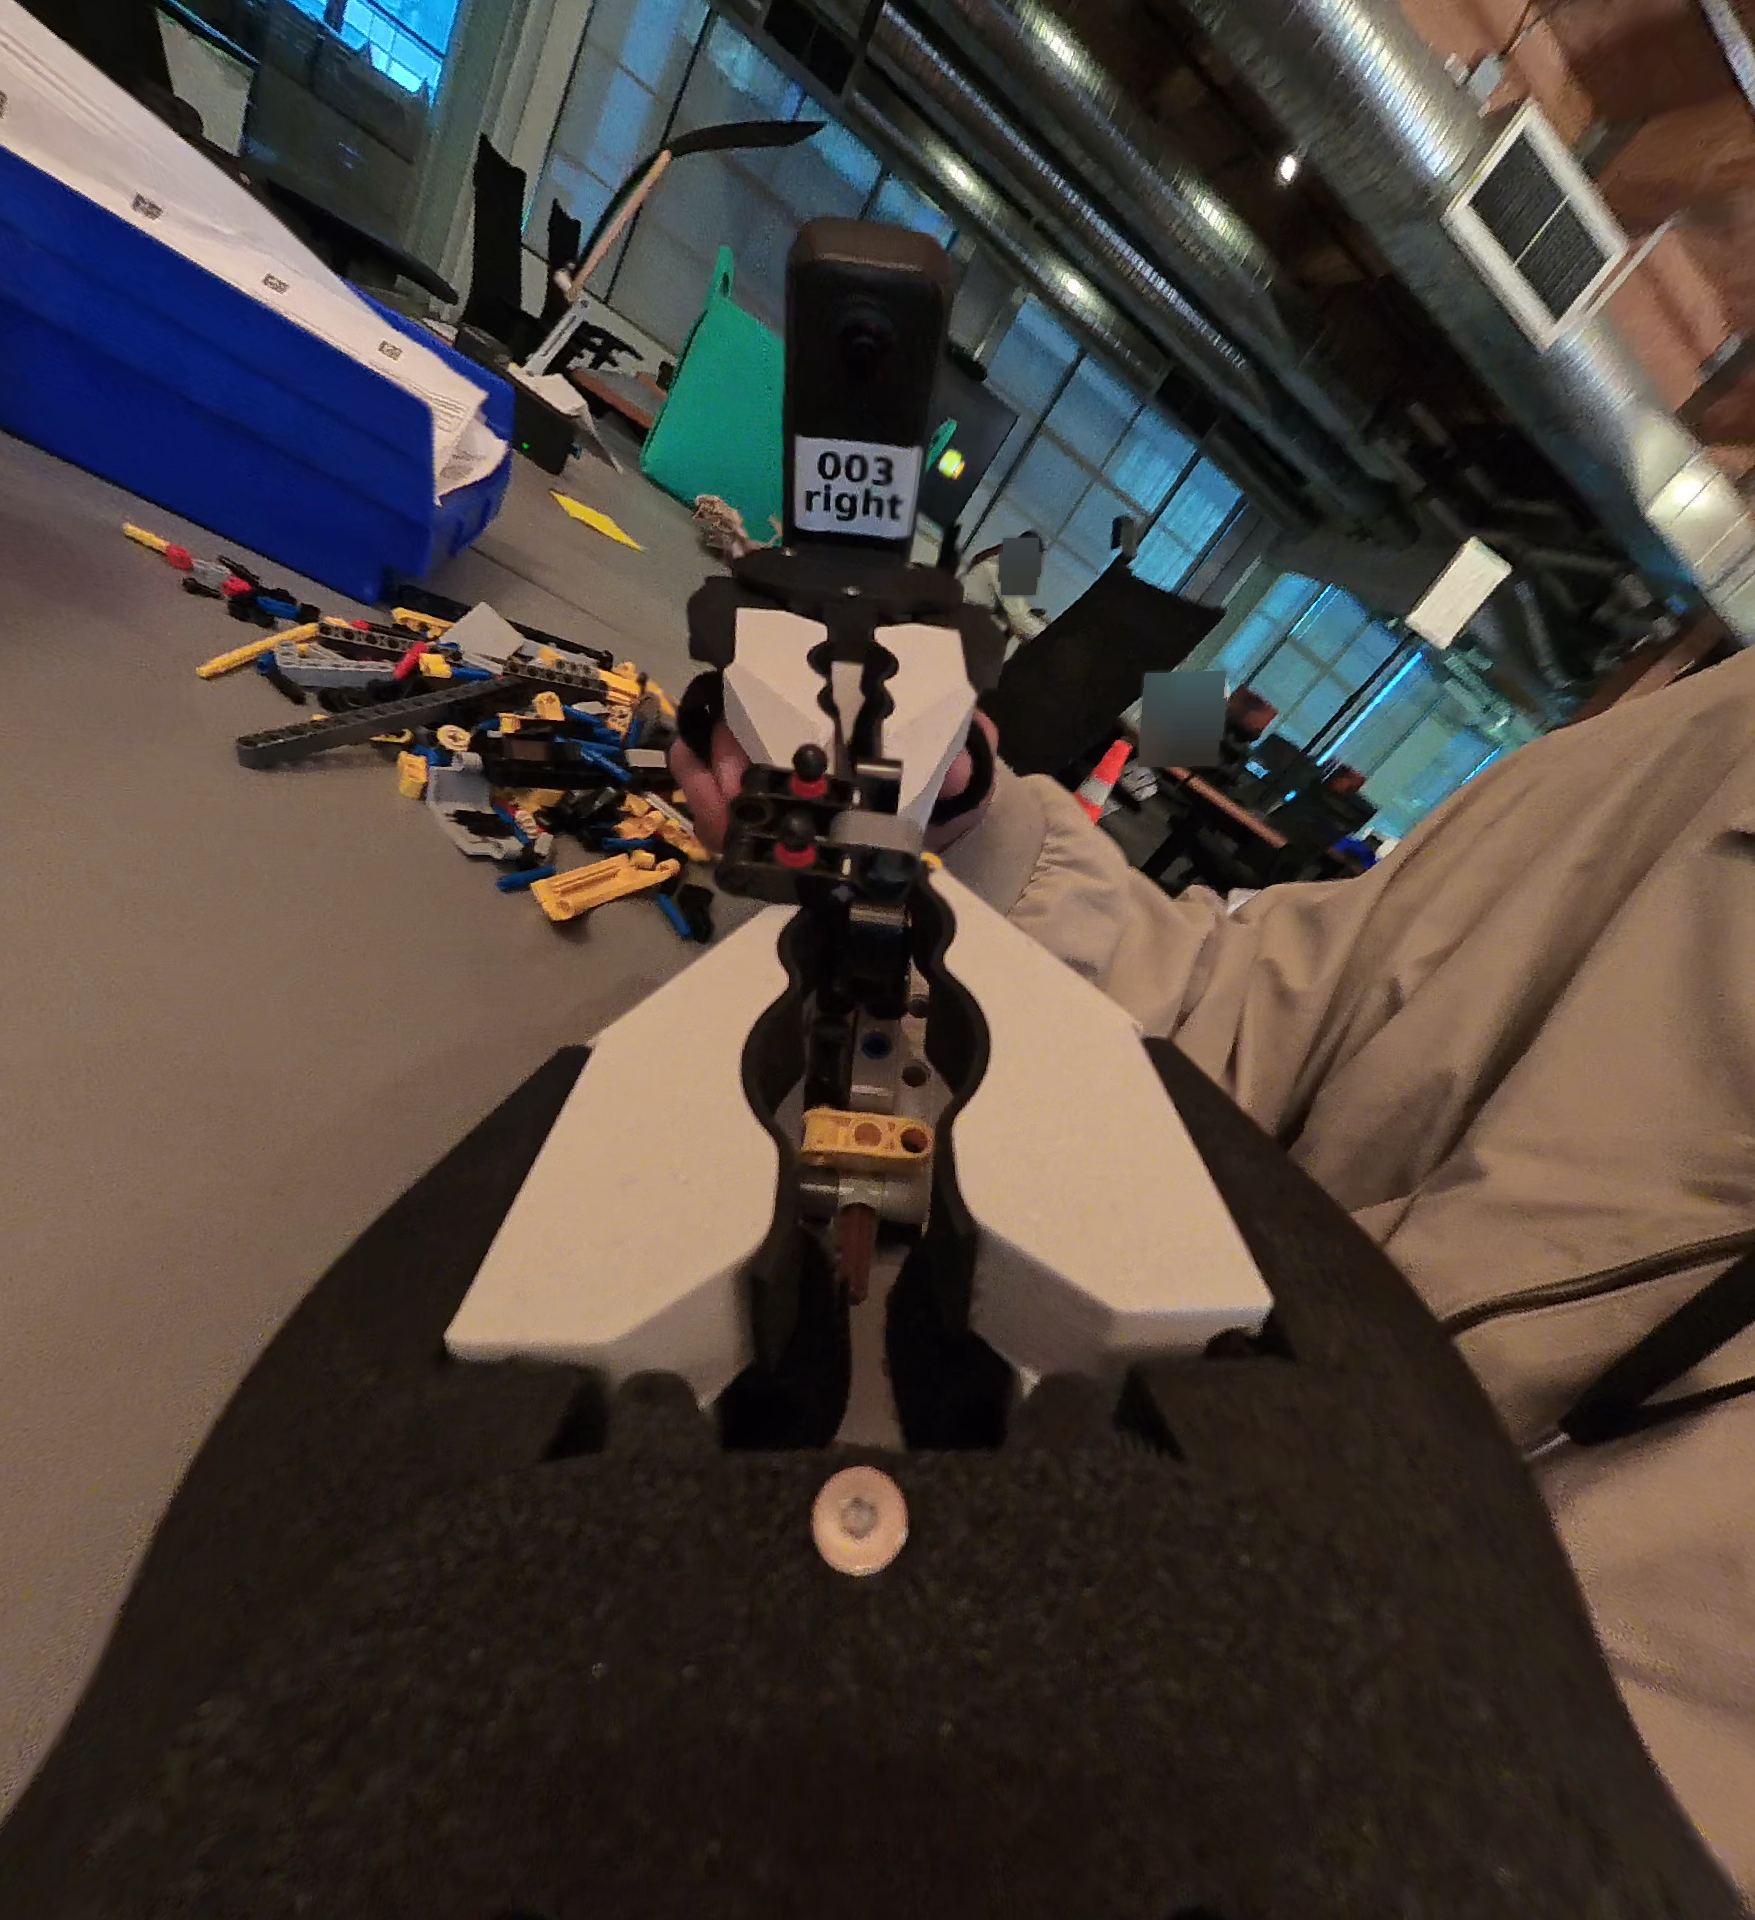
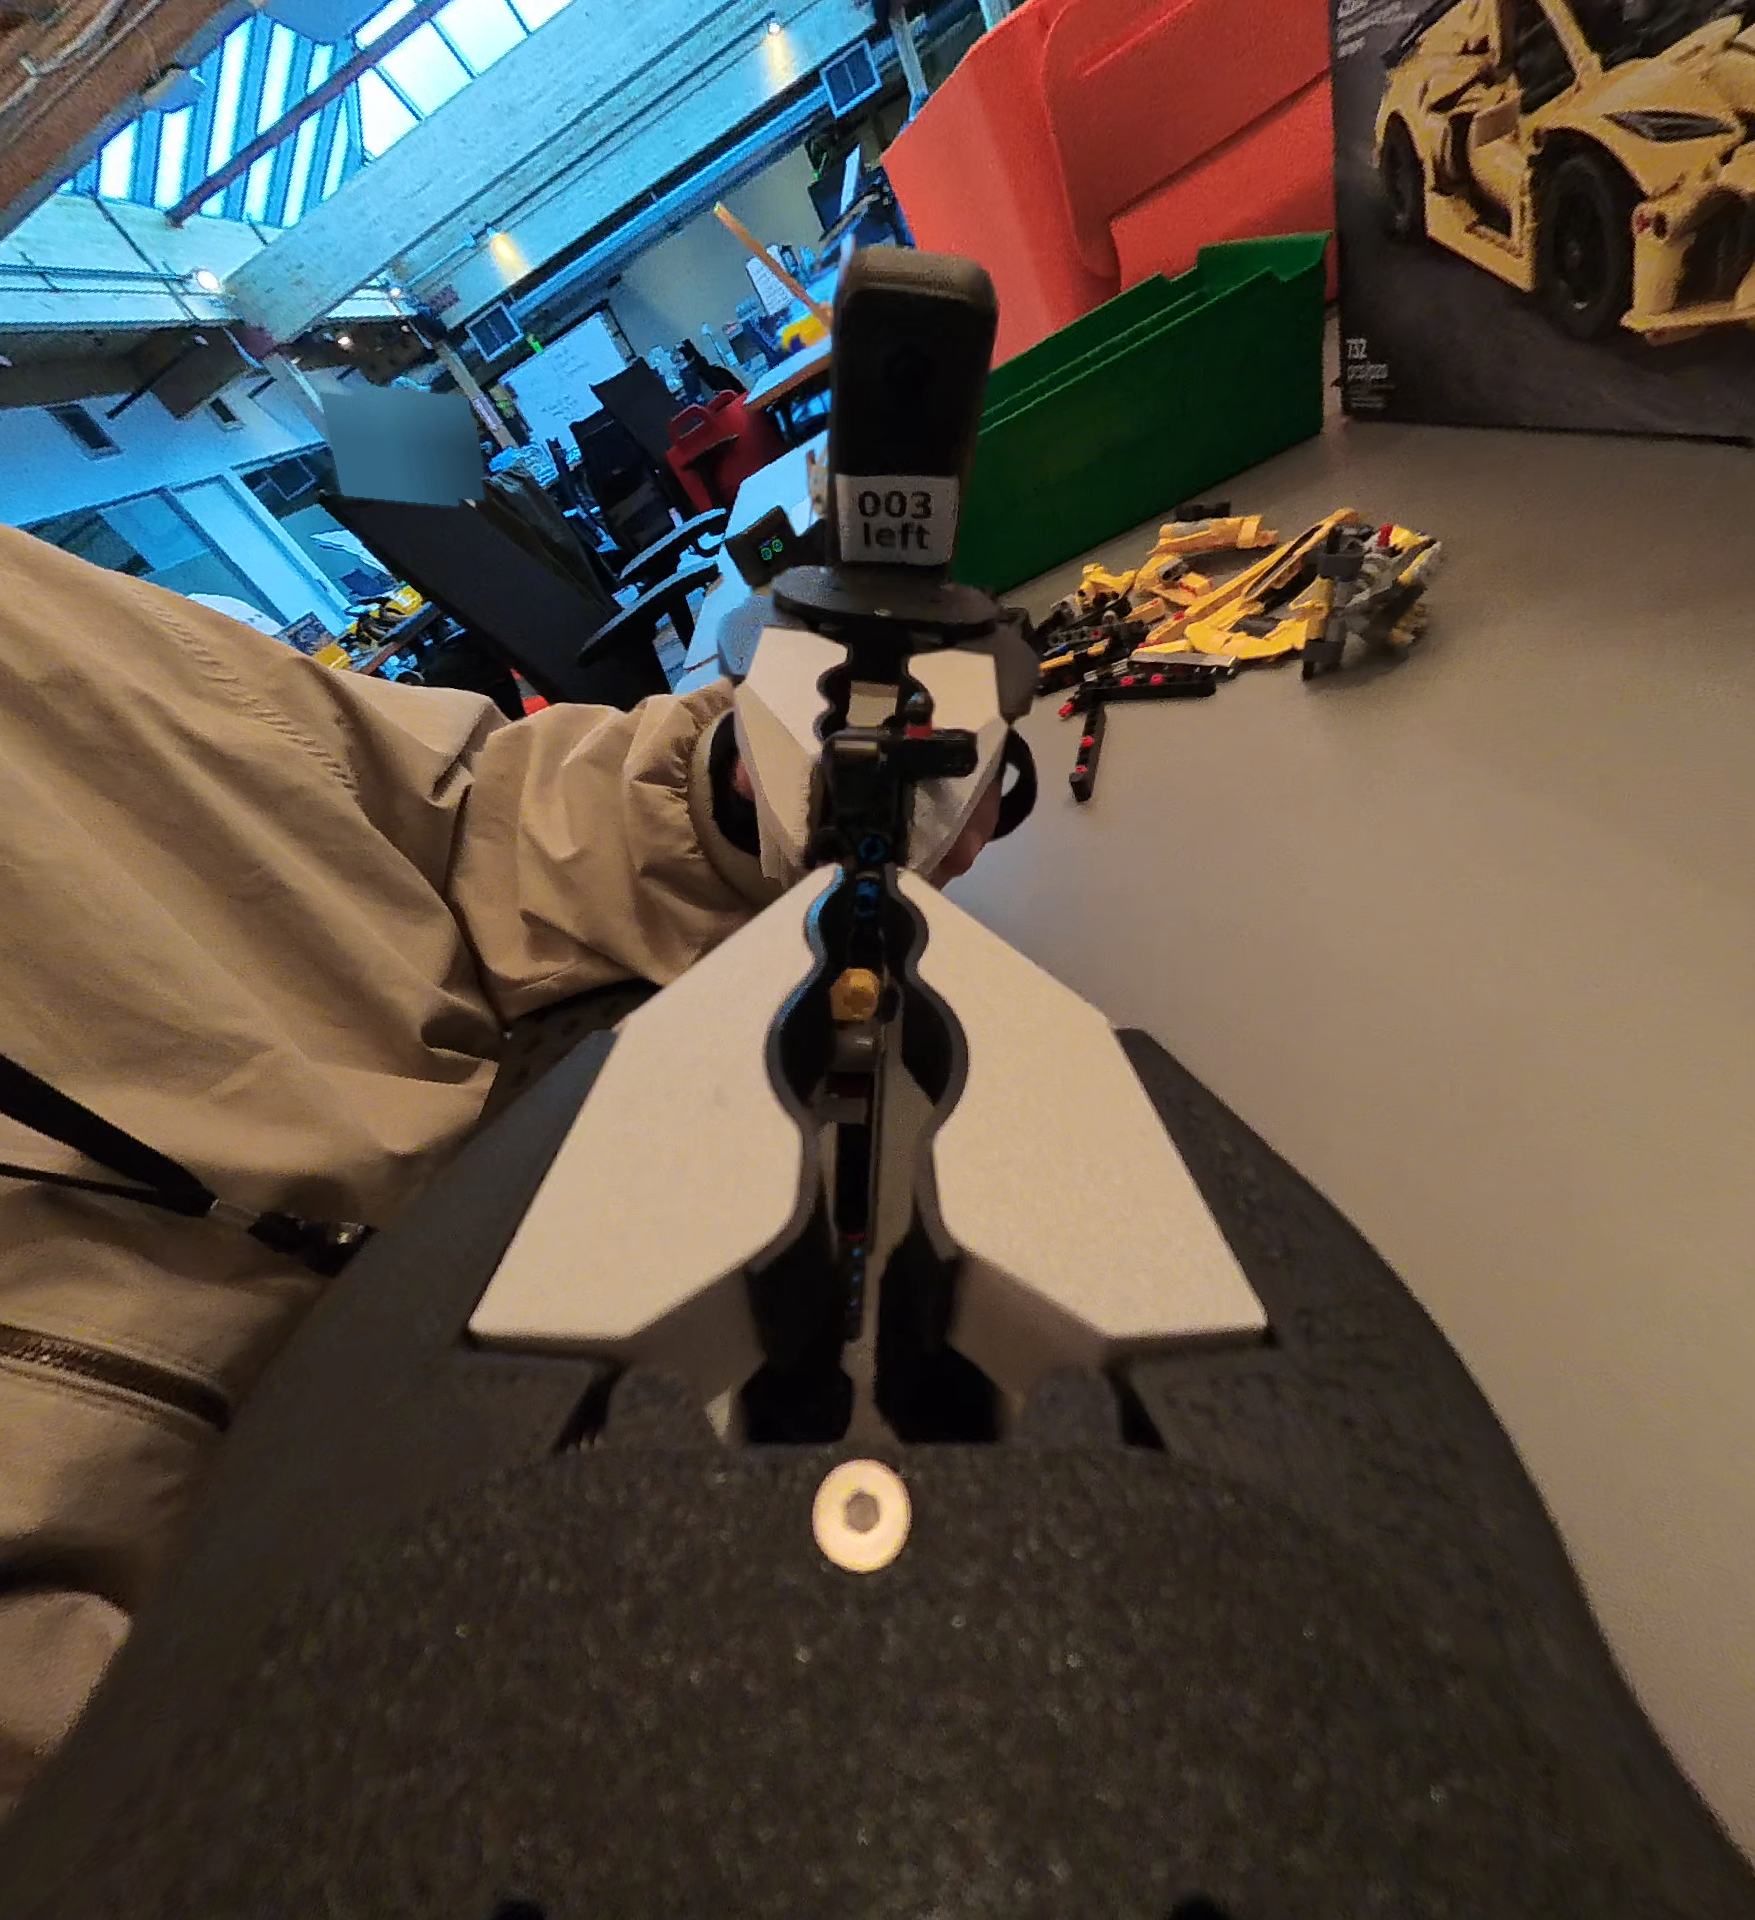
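At the upper left of the left wrist view a blue bin (image 1: 229, 416) stands on the grey table (image 1: 177, 1039), covered with white printed sheets (image 1: 177, 208), so its contents are hidden. In the right wrist view a green bin (image 2: 1143, 416) sits upper right of centre, its inside not visible, with an orange seat (image 2: 1112, 135) behind it and a box picturing a yellow car (image 2: 1579, 208) at the far right. A loose pile of yellow, black and blue building parts (image 1: 499, 727) lies left of centre in the left view; a partly built yellow car body (image 2: 1268, 603) lies right of centre in the right view. The left gripper (image 1: 857, 935) and the right gripper (image 2: 857, 904) face each other tip to tip, both closed down on one small brick assembly (image 1: 821, 821) of black, grey and yellow pieces held between them above the table. Each gripper's fingers (image 1: 644, 1143) hide most of the assembly. A beige sleeve (image 1: 1475, 987) fills the right side of the left view, and the room behind is blurred.
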{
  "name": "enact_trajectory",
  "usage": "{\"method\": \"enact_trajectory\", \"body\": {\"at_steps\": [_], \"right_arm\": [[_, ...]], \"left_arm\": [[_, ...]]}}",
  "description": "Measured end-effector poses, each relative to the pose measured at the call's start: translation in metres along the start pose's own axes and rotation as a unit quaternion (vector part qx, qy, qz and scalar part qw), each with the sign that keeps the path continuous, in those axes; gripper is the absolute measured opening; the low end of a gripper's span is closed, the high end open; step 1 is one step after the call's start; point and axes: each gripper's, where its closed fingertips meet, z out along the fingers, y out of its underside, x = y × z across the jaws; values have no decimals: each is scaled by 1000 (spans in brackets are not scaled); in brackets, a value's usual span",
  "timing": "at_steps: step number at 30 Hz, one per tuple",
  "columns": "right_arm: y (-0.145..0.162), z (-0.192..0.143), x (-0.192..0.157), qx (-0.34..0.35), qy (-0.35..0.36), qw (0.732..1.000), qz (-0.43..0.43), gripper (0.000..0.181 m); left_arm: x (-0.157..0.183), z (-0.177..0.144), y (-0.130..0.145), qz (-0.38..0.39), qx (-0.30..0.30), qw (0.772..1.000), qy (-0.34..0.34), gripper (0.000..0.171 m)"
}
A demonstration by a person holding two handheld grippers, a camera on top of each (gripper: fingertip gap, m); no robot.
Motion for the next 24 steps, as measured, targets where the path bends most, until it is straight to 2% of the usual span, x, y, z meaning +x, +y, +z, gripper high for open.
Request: {"method": "enact_trajectory", "body": {"at_steps": [6,11,13,15,19,22,24], "right_arm": [[-1,-1,5,1,8,1000,11,11],[-2,-2,9,-1,22,1000,4,8],[-2,-1,17,-8,60,998,-19,10],[-3,0,32,-21,129,990,-48,20],[-5,7,51,-74,265,958,-79,23],[-3,13,53,-103,314,941,-75,27],[2,15,56,-124,336,931,-73,39]], "left_arm": [[-4,0,-3,-51,25,998,17,16],[-13,0,-2,-87,29,996,4,16],[-24,-1,-3,-122,41,992,-19,15],[-35,-3,-1,-156,49,986,-43,15],[-54,-9,1,-189,67,975,-95,16],[-67,-17,0,-213,91,965,-124,16],[-70,-20,-1,-225,100,961,-126,16]]}}
